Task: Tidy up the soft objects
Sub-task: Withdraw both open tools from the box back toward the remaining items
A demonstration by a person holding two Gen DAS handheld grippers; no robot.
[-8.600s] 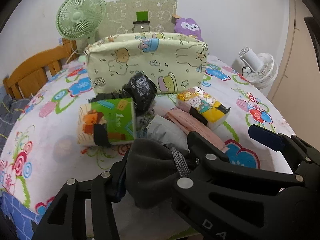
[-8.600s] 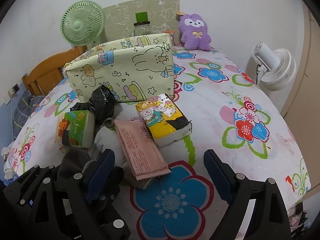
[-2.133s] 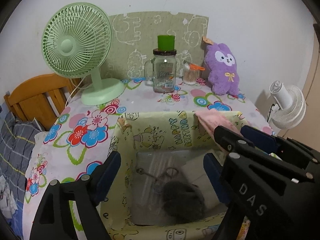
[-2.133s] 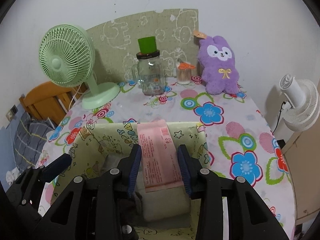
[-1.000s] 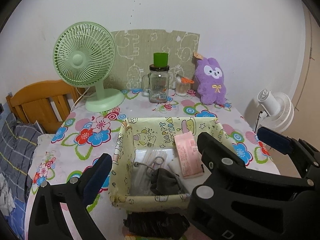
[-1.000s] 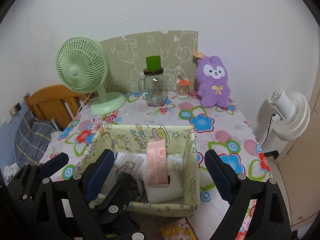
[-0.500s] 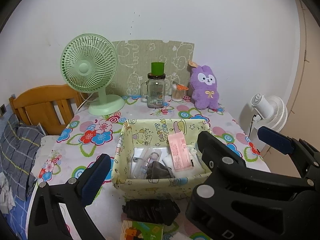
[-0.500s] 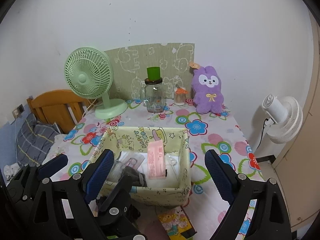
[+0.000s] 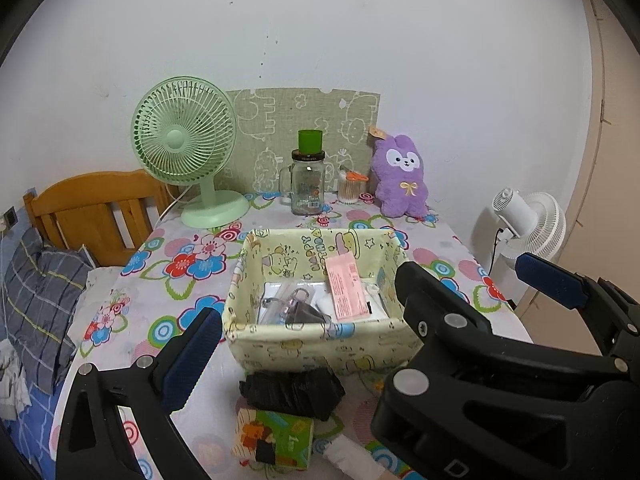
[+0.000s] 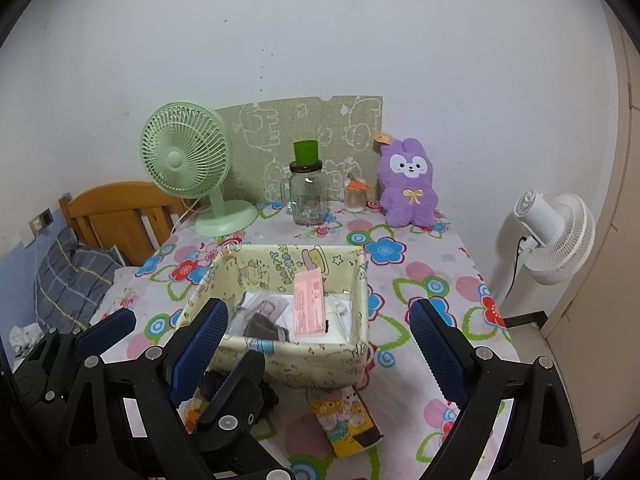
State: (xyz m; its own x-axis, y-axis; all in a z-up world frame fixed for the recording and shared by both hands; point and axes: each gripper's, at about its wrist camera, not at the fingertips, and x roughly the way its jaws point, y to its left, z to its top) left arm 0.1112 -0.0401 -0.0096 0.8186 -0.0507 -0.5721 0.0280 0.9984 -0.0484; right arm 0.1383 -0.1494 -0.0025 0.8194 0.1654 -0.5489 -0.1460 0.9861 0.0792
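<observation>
Tissue packs next. I judge them light and squashy, wrappers slick, so I should take hold across the short sides. Green pack [image 9: 274, 436] lies at bottom centre of the left view, touching a crumpled black bag [image 9: 292, 390] just above it; yellow pack [image 10: 348, 420] lies at bottom centre of the right view, just in front of the basket [image 10: 320, 364].

Basket, soft-sided, mid-frame, holds a pink packet [image 10: 309, 309] leaning on its back wall, a dark cloth [image 10: 262, 330], and clear plastic pouches [image 10: 266, 306].

Left gripper [image 9: 304, 356]: jaws wide, nothing between them. Right gripper [image 10: 318, 356]: wide, empty too.
</observation>
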